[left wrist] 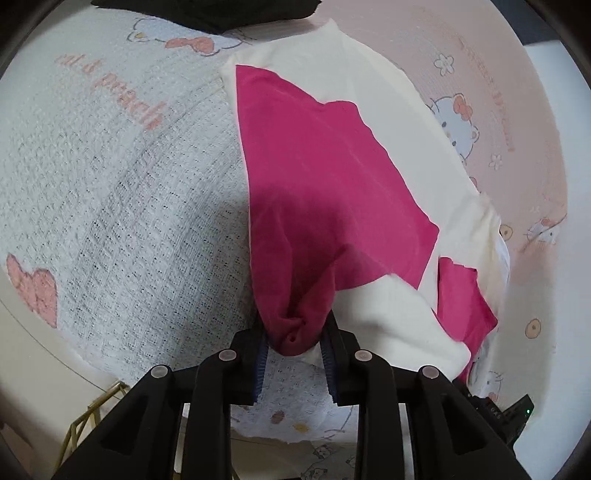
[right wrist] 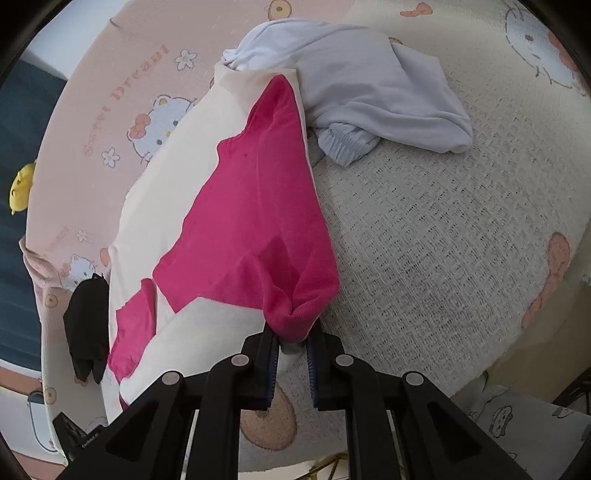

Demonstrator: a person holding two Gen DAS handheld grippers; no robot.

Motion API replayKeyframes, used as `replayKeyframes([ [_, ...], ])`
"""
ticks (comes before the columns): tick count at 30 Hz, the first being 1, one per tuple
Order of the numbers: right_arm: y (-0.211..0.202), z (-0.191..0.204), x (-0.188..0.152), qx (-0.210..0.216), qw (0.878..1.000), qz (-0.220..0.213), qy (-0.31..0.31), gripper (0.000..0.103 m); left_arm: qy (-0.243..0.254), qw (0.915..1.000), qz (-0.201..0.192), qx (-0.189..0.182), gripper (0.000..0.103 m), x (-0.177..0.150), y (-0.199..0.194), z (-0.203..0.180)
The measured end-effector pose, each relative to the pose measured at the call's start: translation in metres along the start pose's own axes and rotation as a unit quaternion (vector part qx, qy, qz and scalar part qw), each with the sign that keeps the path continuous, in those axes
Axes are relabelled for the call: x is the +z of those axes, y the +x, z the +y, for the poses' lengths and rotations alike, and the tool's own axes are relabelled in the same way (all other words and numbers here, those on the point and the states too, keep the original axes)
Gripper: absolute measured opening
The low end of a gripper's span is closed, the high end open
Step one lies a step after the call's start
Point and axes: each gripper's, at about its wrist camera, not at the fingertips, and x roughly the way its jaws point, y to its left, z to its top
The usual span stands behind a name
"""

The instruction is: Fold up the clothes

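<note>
A garment with a magenta panel (left wrist: pixel 314 166) and cream sleeves (left wrist: pixel 424 155) lies across the bed, partly doubled over. In the left wrist view, my left gripper (left wrist: pixel 295 334) is shut on a bunched magenta corner near the lower middle. The right wrist view shows the same garment (right wrist: pixel 251 221) running up and to the left from my right gripper (right wrist: pixel 293 338). That gripper is shut on another bunched magenta corner. Both held corners sit just above the bedspread. A second magenta patch (left wrist: pixel 465 302) shows beside the cream sleeve.
The bedspread (right wrist: pixel 424 240) is white waffle weave with pink cartoon prints. A crumpled pale blue garment (right wrist: pixel 369 92) lies beyond the magenta one. A black garment (right wrist: pixel 86 328) sits near the bed's left edge, and black cloth (left wrist: pixel 207 14) at the far edge. A yellow plush toy (right wrist: pixel 20 184) lies off the bed.
</note>
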Motion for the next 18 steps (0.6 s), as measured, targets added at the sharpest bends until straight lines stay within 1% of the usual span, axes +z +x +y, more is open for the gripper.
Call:
replayKeyframes([
  [2,0.000,0.002,0.000,-0.001,1.000,0.001,-0.003,0.013,0.006,1.0000,0.004,0.002,0.024,0.001,0.000,-0.001],
  [5,-0.001,0.005,-0.001,-0.011,1.000,0.003,-0.016,0.016,0.014,0.9996,0.021,0.012,0.027,0.008,-0.001,-0.005],
  [7,-0.005,0.008,-0.001,-0.024,0.999,0.005,-0.029,0.023,0.012,0.9995,0.025,0.015,0.032,0.010,-0.005,-0.005],
  [8,-0.009,0.009,-0.002,-0.037,0.998,0.003,-0.040,0.025,0.009,0.9994,0.028,0.016,0.033,0.011,-0.008,-0.004],
  [9,-0.013,0.011,-0.003,-0.052,0.997,-0.002,-0.052,0.029,0.006,0.9994,0.030,0.017,0.034,0.011,-0.011,-0.002],
  [11,-0.024,0.016,-0.005,-0.081,0.994,-0.015,-0.076,0.033,0.003,0.9992,0.037,0.016,0.036,0.013,-0.017,0.002],
  [13,-0.037,0.023,-0.007,-0.100,0.989,-0.032,-0.103,0.038,0.000,0.9989,0.044,0.016,0.037,0.014,-0.023,0.007],
  [15,-0.048,0.030,-0.009,-0.111,0.984,-0.055,-0.129,0.044,-0.004,0.9988,0.044,0.022,0.042,0.015,-0.034,0.017],
  [16,-0.053,0.035,-0.010,-0.117,0.980,-0.068,-0.144,0.044,0.002,0.9990,0.033,0.031,0.045,0.012,-0.042,0.021],
  [18,-0.059,0.046,-0.012,-0.118,0.974,-0.082,-0.177,0.045,0.014,0.9987,0.012,0.048,0.046,0.008,-0.059,0.030],
])
